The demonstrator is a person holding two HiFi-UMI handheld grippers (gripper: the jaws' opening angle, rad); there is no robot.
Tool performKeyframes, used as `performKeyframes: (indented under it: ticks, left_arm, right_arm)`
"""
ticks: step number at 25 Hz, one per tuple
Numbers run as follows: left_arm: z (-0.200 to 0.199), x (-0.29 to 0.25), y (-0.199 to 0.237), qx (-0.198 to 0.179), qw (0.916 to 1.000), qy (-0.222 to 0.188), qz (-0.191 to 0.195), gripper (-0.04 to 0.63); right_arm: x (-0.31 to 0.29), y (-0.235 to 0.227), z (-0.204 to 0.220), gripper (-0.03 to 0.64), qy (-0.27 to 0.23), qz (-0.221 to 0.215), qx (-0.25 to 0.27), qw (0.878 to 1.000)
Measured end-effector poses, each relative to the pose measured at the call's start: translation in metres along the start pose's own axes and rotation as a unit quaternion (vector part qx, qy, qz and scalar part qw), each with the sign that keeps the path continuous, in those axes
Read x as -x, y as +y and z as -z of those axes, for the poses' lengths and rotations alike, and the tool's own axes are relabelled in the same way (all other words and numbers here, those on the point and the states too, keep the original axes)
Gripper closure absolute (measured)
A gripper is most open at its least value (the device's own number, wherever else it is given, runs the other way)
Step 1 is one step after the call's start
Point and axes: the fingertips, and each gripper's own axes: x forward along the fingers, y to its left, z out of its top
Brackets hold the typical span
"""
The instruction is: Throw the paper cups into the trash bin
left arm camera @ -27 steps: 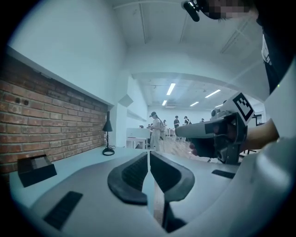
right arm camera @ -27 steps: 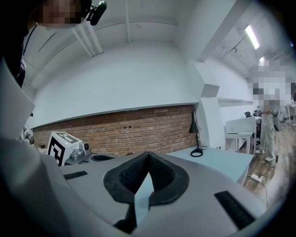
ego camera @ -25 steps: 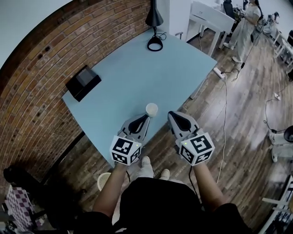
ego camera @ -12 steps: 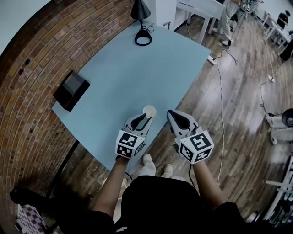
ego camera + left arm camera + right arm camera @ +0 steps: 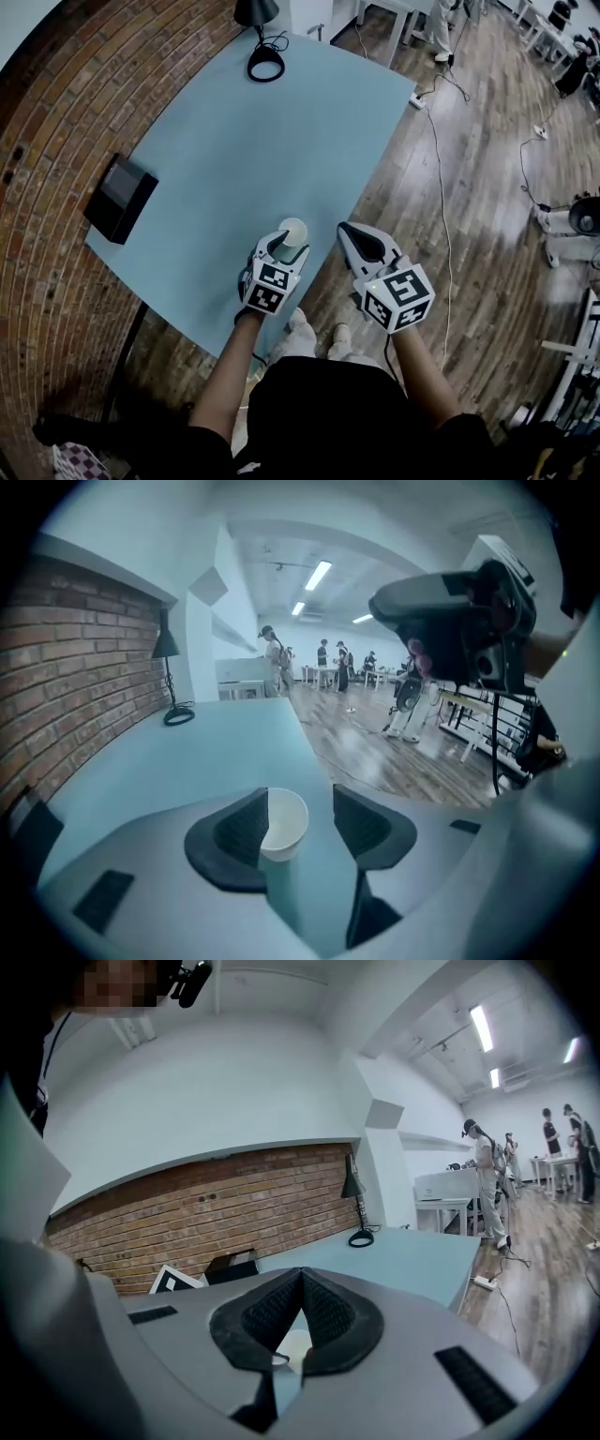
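The left tongs (image 5: 300,803) stand spread, their jaws having just been opening, and the upright paper cup (image 5: 284,825) stands between them, close against the left jaw and clear of the right, by the near edge of the pale blue table (image 5: 234,141). Just beside them, past that edge and above the wood floor (image 5: 469,187), the right tongs (image 5: 301,1277) are pressed together at the tips, pinching nothing. Farther off on the table sit a black box (image 5: 119,197) by the brick wall (image 5: 56,112) and a black lamp (image 5: 262,37) at the far end.
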Motion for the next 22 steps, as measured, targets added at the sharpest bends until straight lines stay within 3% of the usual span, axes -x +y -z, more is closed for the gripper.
performKeyframes:
  ticks: [4, 6, 13, 22]
  left_arm:
    - [0.020, -0.024, -0.007, -0.100, 0.9937, 0.050, 0.004, 0.376]
    - [0.027, -0.032, -0.011, -0.124, 0.9899, 0.068, 0.015, 0.376]
    - [0.040, -0.047, -0.012, -0.157, 0.9824, 0.098, 0.028, 0.383]
    - [0.041, -0.052, 0.000, -0.160, 0.9812, 0.106, 0.017, 0.491]
  right_arm:
    - [-0.011, -0.009, 0.005, 0.613, 0.008, 0.007, -0.006, 1.000]
    - [-0.016, -0.011, 0.008, 0.612, 0.012, 0.009, -0.011, 1.000]
    - [-0.026, -0.016, 0.014, 0.612, 0.025, 0.012, -0.017, 0.999]
    - [-0.030, -0.017, 0.016, 0.612, 0.035, 0.014, -0.014, 0.999]
